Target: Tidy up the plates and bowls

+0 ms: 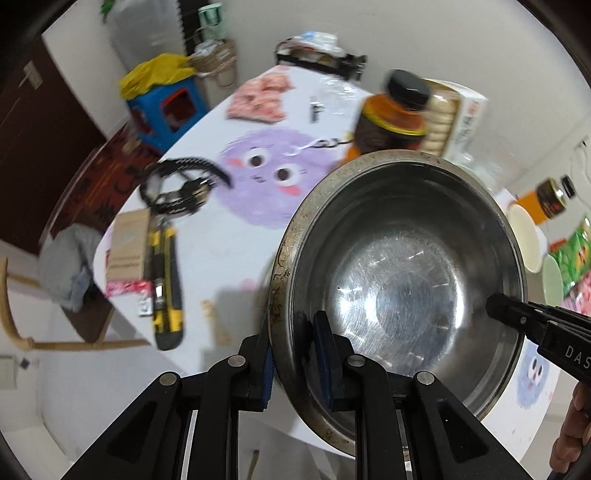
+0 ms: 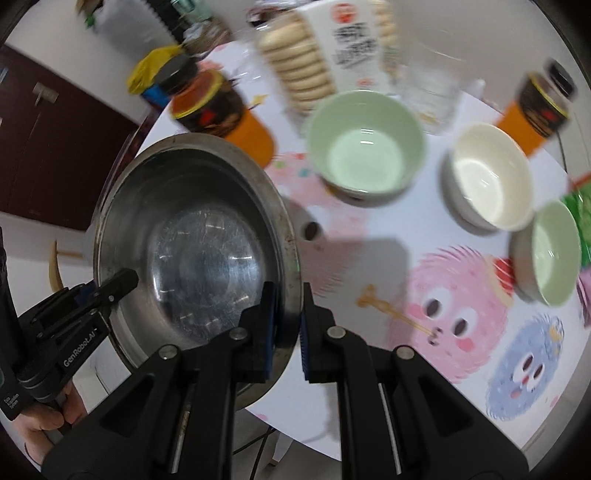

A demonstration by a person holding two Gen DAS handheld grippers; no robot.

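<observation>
Both the left gripper [image 1: 293,354] and right gripper [image 2: 288,328] had jaws clamped on the steel bowl's [image 1: 399,273] opposite rims, frame centre.

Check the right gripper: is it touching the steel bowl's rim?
Touching. The right wrist view shows the right gripper with one finger inside and one outside the steel bowl, pads clamped on its rim.

White wall [image 1: 424,33], dark brown door [image 1: 44,122], blue stool [image 1: 170,107].
</observation>
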